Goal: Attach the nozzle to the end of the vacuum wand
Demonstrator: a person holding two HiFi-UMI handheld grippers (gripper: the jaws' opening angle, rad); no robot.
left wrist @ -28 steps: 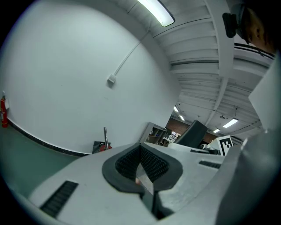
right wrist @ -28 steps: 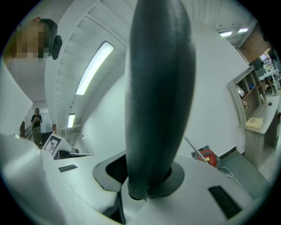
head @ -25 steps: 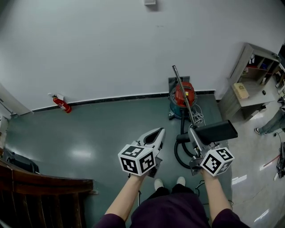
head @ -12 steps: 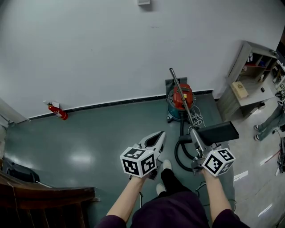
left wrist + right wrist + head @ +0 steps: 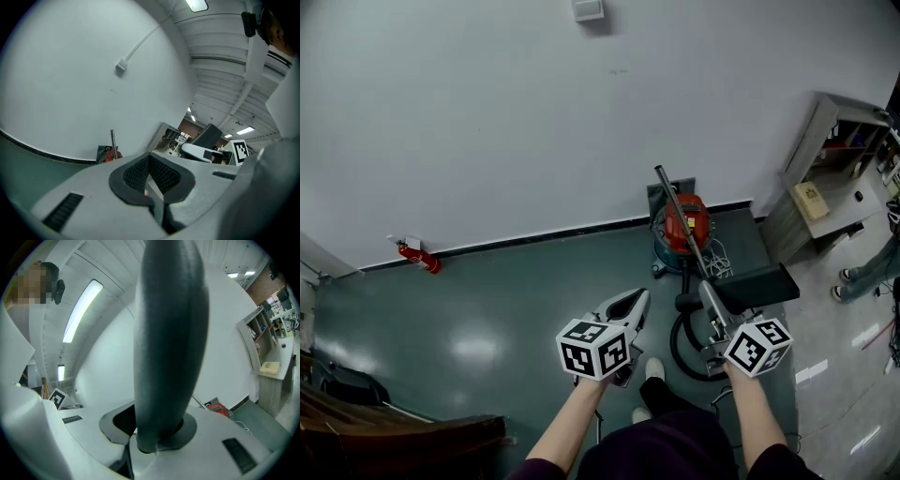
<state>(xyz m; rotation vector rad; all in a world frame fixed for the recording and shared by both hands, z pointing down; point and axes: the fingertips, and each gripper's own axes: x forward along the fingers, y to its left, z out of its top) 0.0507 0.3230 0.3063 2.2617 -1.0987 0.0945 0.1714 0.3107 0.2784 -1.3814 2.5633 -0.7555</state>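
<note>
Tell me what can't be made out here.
- Tip of the nozzle: cut off by the top edge, right gripper view.
- Most of the vacuum: behind the left tool, left gripper view.
- Lower end of the wand: behind the nozzle and right tool, head view.
- Things on the shelf: too small, head view.
</note>
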